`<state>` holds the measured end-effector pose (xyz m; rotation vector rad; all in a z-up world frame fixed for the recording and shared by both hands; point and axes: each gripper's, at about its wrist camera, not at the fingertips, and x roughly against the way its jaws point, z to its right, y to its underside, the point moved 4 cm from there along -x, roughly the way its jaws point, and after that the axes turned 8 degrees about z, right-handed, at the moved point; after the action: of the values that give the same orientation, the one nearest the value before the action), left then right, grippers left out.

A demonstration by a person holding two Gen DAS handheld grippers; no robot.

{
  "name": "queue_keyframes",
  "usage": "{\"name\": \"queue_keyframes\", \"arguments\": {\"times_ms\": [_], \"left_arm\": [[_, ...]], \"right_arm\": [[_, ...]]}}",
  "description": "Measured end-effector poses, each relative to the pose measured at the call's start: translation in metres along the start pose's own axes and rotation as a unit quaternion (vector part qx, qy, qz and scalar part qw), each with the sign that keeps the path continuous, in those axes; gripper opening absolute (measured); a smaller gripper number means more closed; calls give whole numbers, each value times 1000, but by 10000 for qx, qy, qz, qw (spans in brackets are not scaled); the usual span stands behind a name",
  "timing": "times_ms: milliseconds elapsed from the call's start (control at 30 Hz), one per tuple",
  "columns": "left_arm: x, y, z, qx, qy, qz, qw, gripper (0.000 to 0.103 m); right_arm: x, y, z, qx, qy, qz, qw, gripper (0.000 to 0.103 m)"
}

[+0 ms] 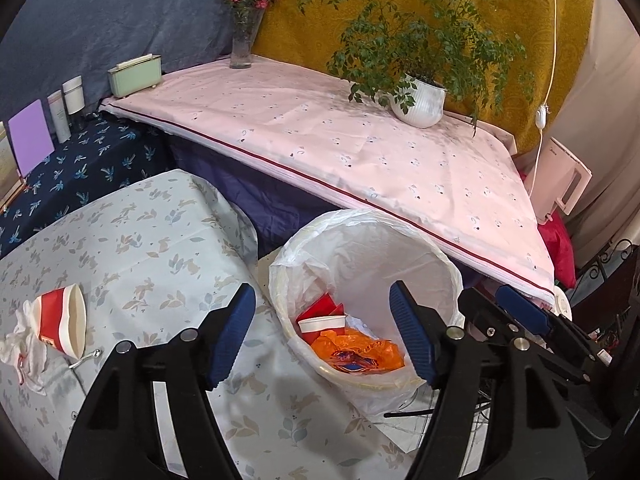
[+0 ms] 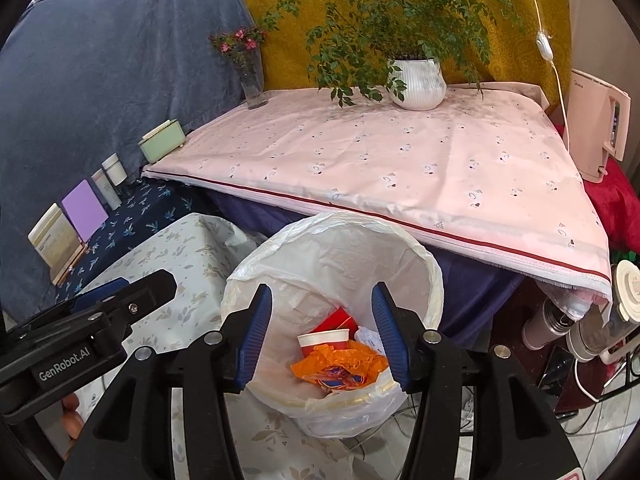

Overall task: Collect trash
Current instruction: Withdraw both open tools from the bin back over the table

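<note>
Both hand-held grippers [image 1: 322, 334] [image 2: 322, 334] released above lined bin [image 2: 434, 276], table edge [image 1: 256, 240] beside

A bin [image 2: 332, 320] stands between two tables, holding a cup [image 2: 326, 340] beside a wrapper [image 2: 340, 370].

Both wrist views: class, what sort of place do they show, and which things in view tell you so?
Probably a lived-in home room: cloth-covered tables, a potted plant, a vase of flowers, an electric kettle, and a lined waste bin holding a paper cup and wrappers.

Draped tables [image 2: 400, 168] (mustard backdrop [image 2: 500, 20])
</note>
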<state>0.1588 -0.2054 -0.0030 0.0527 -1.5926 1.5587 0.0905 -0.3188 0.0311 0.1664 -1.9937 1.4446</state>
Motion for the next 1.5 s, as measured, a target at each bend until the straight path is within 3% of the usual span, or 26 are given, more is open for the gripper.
{"name": "queue_keyframes", "arguments": {"times_ms": [267, 733, 1167, 1500], "left_arm": [[12, 1, -24, 196, -128, 72, 9997, 67], [42, 19, -96, 763, -690, 187, 9945, 85], [71, 58, -188, 1379, -1513, 132, 9787, 90], [72, 107, -239, 1949, -1823, -269, 9633, 90]], "right_arm": [[7, -2, -19, 177, -37, 65, 9998, 56], [16, 6, -74, 599, -264, 74, 9978, 67], [13, 27, -147, 1109, -691, -106, 9914, 67], [9, 52, -188, 1377, -916, -281, 9858, 68]]}}
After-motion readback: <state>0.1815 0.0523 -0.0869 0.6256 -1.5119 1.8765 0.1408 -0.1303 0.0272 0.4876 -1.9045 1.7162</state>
